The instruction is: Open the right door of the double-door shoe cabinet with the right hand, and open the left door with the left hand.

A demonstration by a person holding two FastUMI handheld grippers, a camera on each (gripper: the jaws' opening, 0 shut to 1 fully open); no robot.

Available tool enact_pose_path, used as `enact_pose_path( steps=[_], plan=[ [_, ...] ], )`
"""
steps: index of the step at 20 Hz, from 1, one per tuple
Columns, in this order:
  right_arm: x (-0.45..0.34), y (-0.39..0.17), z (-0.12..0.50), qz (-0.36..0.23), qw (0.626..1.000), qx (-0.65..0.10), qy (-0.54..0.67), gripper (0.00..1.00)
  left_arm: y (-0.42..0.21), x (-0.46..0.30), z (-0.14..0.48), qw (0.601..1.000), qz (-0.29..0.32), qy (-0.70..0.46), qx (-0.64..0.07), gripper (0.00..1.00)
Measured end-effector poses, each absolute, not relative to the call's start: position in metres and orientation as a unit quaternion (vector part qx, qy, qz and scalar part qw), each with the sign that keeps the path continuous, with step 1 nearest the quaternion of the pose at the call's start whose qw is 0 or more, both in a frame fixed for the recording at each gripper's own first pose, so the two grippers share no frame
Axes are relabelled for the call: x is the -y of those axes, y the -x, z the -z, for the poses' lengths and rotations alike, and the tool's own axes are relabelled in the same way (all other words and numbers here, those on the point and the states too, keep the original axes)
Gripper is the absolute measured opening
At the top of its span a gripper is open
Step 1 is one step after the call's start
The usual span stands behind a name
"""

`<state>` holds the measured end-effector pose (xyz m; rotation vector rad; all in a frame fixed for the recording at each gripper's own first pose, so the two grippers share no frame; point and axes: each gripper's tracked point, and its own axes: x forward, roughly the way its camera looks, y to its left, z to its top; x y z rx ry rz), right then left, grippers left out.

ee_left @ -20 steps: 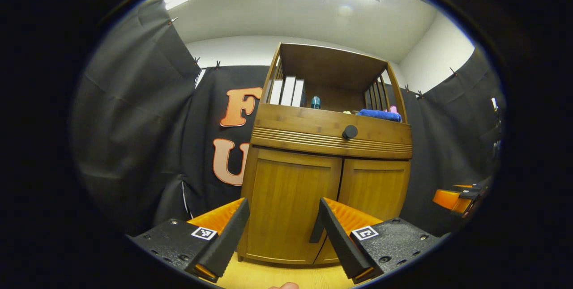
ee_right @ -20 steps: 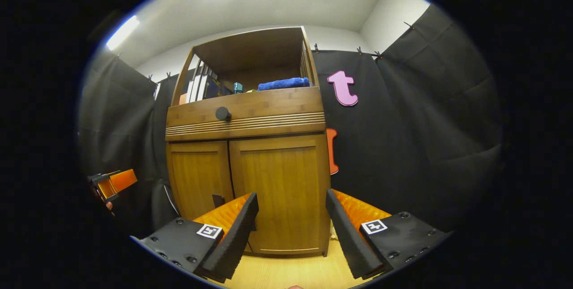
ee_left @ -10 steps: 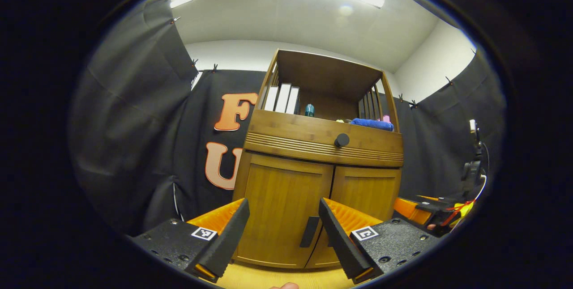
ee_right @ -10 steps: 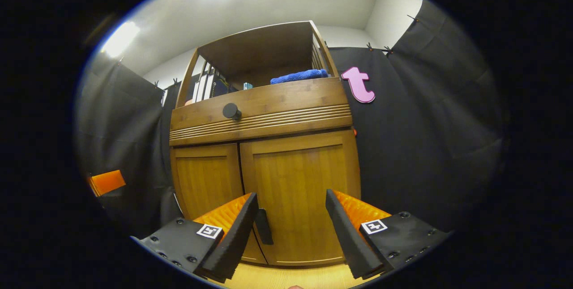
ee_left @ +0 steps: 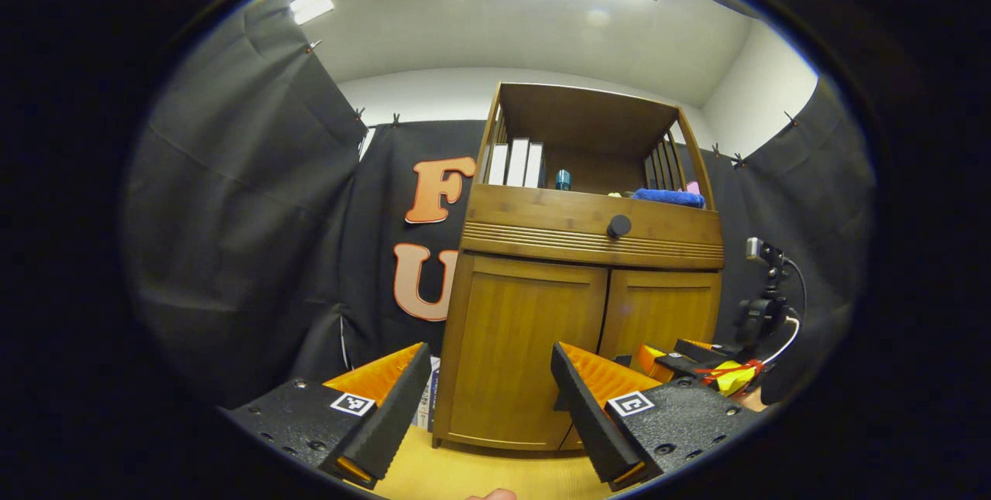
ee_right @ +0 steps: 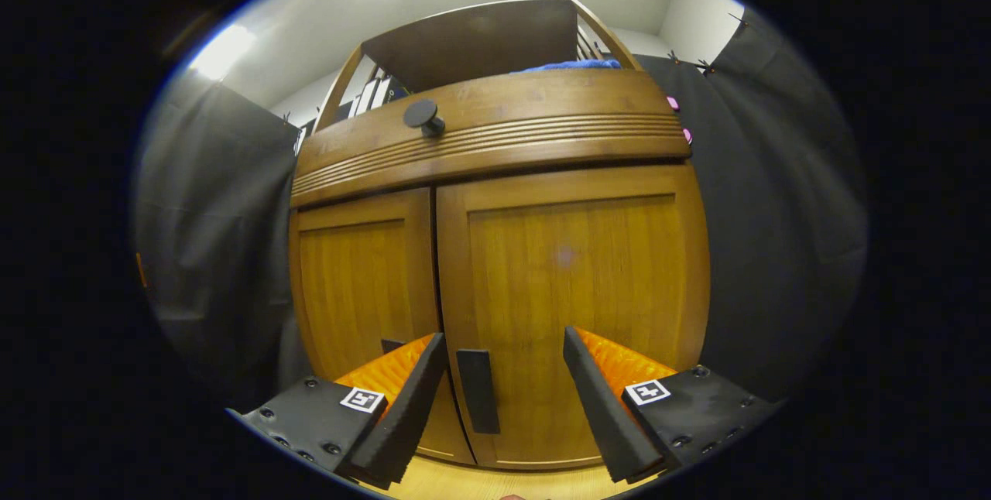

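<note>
Right gripper view: shoe cabinet (ee_right: 495, 175) up close, dead ahead. Warm honey-brown wood with vertical grain, two framed panel doors below a ribbed drawer band. Right door (ee_right: 573, 291) and left door (ee_right: 360, 275) both sit flush and closed, with a thin dark seam between them. Right door handle (ee_right: 478, 390) is a dark flat vertical bar at the door's lower inner edge, beside the seam. It sits in the gap between the fingers of the right gripper (ee_right: 503, 399), nearer the left finger; contact can't be judged. Jaws wide, holding nothing. A bit of the left door handle (ee_right: 391, 345) peeks out above the left finger. Round dark knob (ee_right: 423, 114) on the drawer band, left of centre.

Left gripper view: cabinet farther off, standing on a pale wood floor (ee_left: 464, 477) against the black booth wall. Left gripper (ee_left: 492, 407) well short of the doors, jaws wide, empty. Open shelf on top holds upright white binders (ee_left: 517, 163), a small teal bottle (ee_left: 563, 179) and a folded blue cloth (ee_left: 670, 197) (shelf has slatted sides). Right gripper (ee_left: 681, 361) shows low at the cabinet's right door, with a hand partly visible behind it. A camera on a small stand (ee_left: 762, 306) with a white cable stands right of the cabinet.
</note>
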<state>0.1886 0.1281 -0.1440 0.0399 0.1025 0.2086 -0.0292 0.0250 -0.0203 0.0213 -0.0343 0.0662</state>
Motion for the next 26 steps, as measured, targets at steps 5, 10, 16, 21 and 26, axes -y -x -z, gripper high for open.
enact_pose_path(
  steps=[5,10,16,21,26],
  plan=[
    [-0.144,-0.217,0.180,-0.133,0.989,-0.057,-0.033,0.98,0.045,-0.035,0.020,0.998,-0.059,-0.028,0.016,0.91],
    [-0.155,-0.221,0.201,-0.143,0.987,-0.076,-0.003,0.82,0.048,-0.041,0.022,0.996,-0.075,-0.043,0.010,0.91],
    [-0.145,-0.233,0.217,-0.109,0.990,-0.089,0.011,0.83,0.049,-0.042,0.029,0.996,-0.080,-0.038,-0.005,0.91],
    [-0.158,-0.234,0.232,-0.101,0.988,-0.114,0.002,0.62,0.048,-0.038,0.034,0.996,-0.075,-0.041,-0.012,0.94],
    [-0.160,-0.233,0.235,-0.108,0.988,-0.114,0.003,0.33,0.049,-0.035,0.035,0.996,-0.068,-0.054,-0.013,0.91]
  ],
)
